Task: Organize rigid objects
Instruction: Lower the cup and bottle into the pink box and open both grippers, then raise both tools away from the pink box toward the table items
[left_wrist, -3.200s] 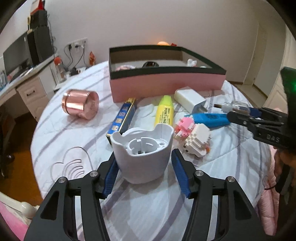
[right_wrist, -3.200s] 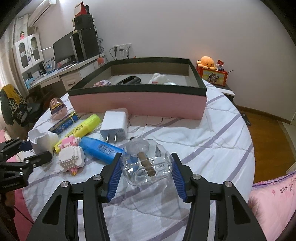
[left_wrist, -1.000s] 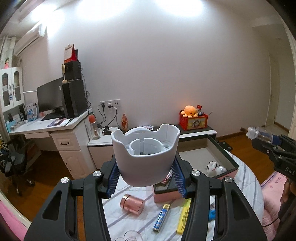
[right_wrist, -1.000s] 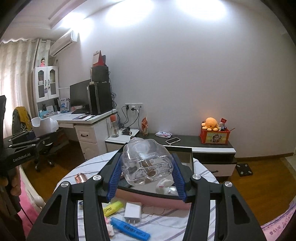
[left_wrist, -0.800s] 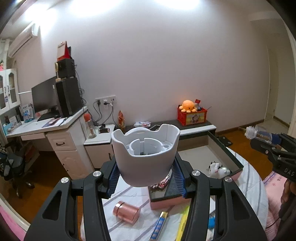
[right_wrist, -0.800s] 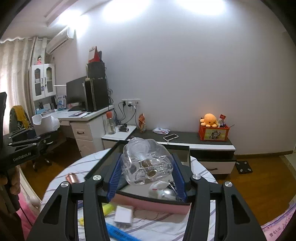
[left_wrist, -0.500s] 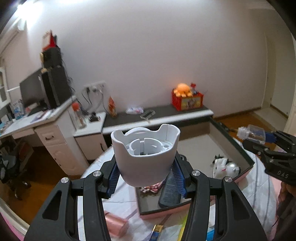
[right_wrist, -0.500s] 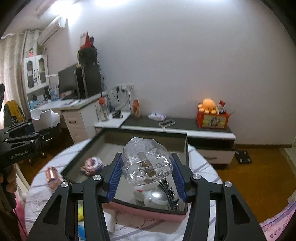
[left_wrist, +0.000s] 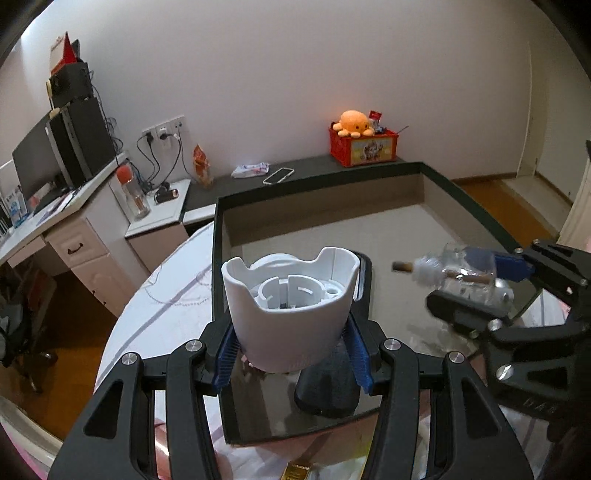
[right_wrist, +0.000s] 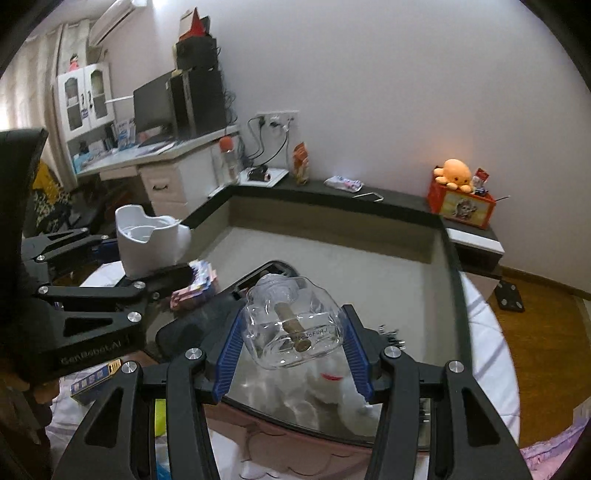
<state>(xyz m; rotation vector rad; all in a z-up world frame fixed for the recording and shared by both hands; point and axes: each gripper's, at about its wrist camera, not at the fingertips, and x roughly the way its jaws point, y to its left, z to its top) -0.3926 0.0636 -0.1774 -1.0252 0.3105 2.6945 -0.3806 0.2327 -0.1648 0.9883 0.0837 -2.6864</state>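
My left gripper (left_wrist: 291, 360) is shut on a white plastic cup-shaped holder (left_wrist: 291, 310) and holds it above the near left part of the pink box with a dark rim (left_wrist: 218, 258). My right gripper (right_wrist: 291, 350) is shut on a clear glass bottle with a cork (right_wrist: 293, 325) and holds it above the box's near right part (right_wrist: 452, 266). The bottle also shows in the left wrist view (left_wrist: 461, 278), and the holder shows in the right wrist view (right_wrist: 147, 240).
Inside the box lie a black remote-like object (left_wrist: 327, 387), a white plush toy (right_wrist: 332, 387) and a pink patterned item (right_wrist: 195, 286). A blue-yellow box (right_wrist: 96, 378) lies on the striped round table (left_wrist: 166, 291). A desk (left_wrist: 66, 229) and a low cabinet (right_wrist: 476, 236) stand beyond.
Both grippers have come down and forward from high above the table to just over the box, still holding the holder and the bottle.
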